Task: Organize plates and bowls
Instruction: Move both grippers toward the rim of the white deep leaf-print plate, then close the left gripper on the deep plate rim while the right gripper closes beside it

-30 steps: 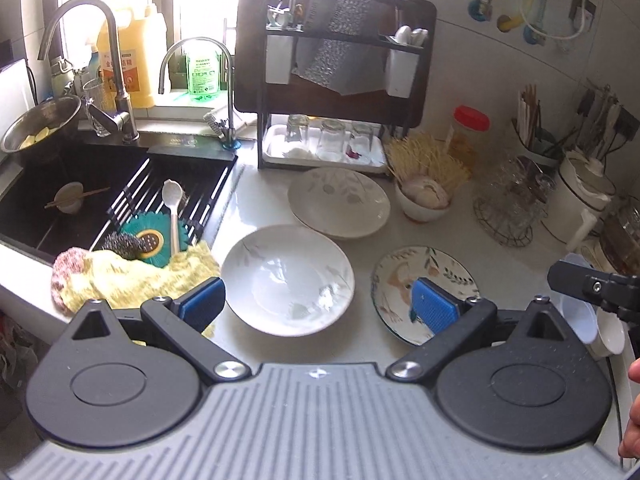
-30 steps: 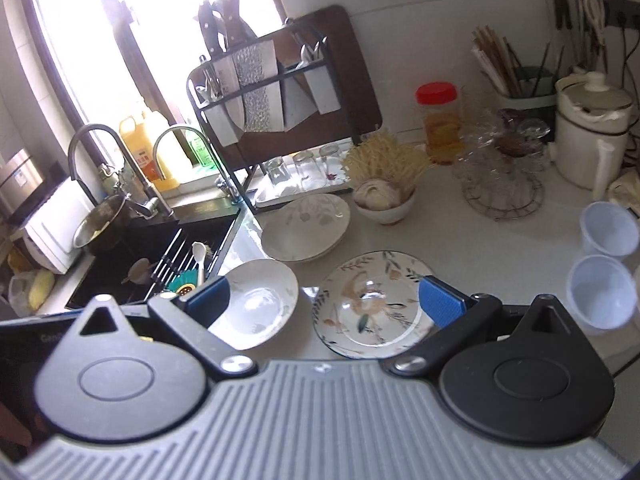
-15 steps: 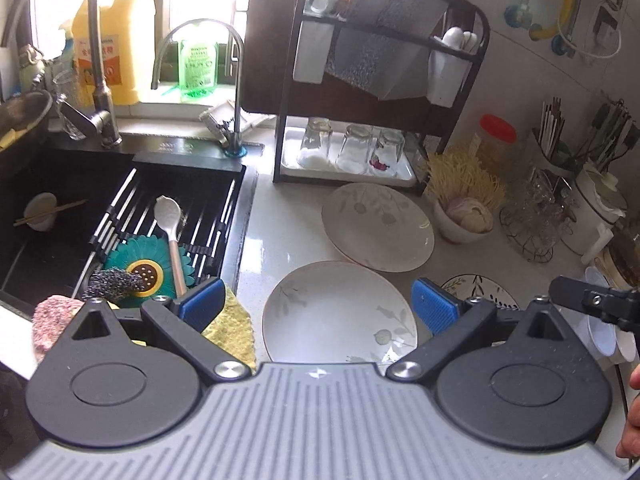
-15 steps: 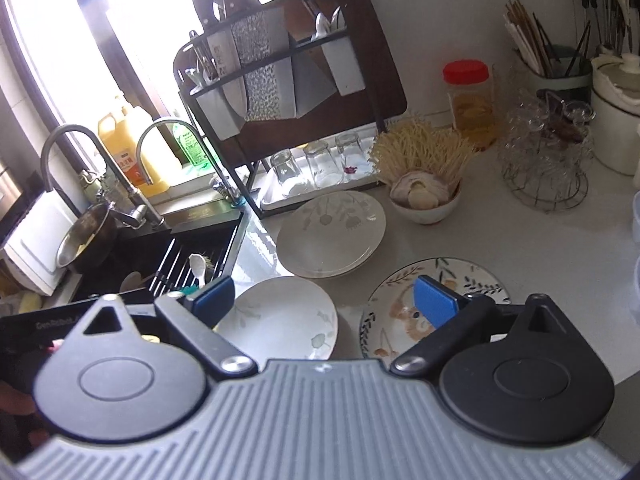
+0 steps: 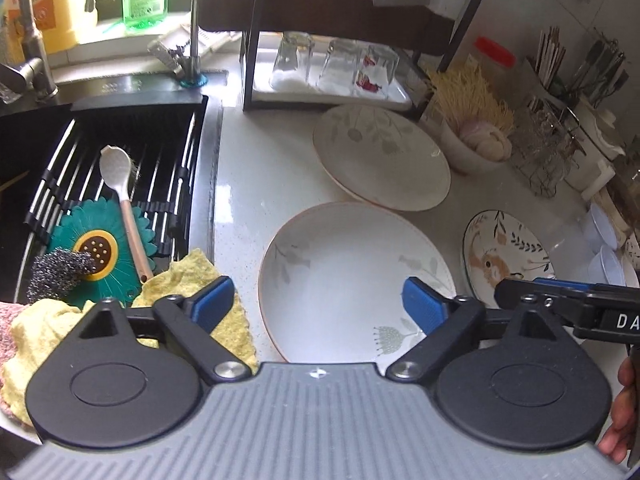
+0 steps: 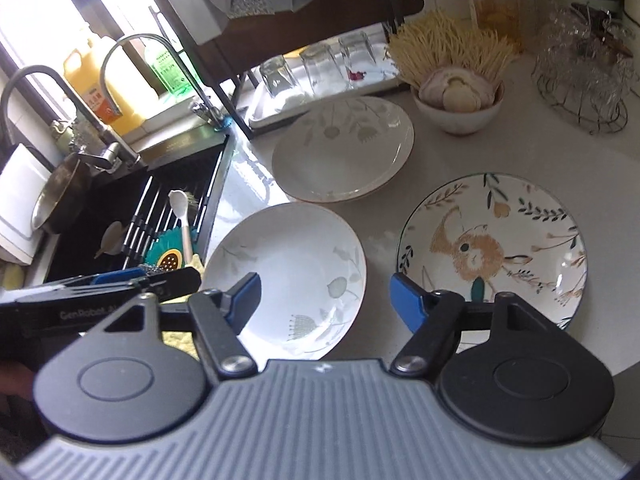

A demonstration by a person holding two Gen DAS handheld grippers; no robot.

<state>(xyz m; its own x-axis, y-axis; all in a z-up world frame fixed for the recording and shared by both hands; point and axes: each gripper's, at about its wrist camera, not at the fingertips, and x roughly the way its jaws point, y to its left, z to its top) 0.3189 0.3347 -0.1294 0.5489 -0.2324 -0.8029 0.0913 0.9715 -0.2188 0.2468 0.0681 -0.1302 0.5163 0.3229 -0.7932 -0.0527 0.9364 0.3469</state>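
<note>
A white leaf-print plate (image 5: pixel 352 276) lies on the counter right before my open, empty left gripper (image 5: pixel 318 306); it also shows in the right wrist view (image 6: pixel 296 276). A second white plate (image 5: pixel 380 156) lies behind it, near the rack, and shows in the right wrist view too (image 6: pixel 344 148). A bird-pattern plate (image 5: pixel 506 258) lies to the right. My right gripper (image 6: pixel 326 298) is open and empty, low over the gap between the near white plate and the bird plate (image 6: pixel 494 248). A white bowl of garlic (image 6: pixel 458 102) stands behind.
The sink (image 5: pixel 100 152) with a rack, spoon, scourer and yellow cloth (image 5: pixel 200 296) is on the left. A dish rack with upturned glasses (image 5: pixel 332 64) stands at the back. Clear cups (image 5: pixel 604 248) and a wire basket (image 6: pixel 584 64) are on the right.
Both grippers have moved forward and down toward the plates, which now look much larger. Both stay open.
</note>
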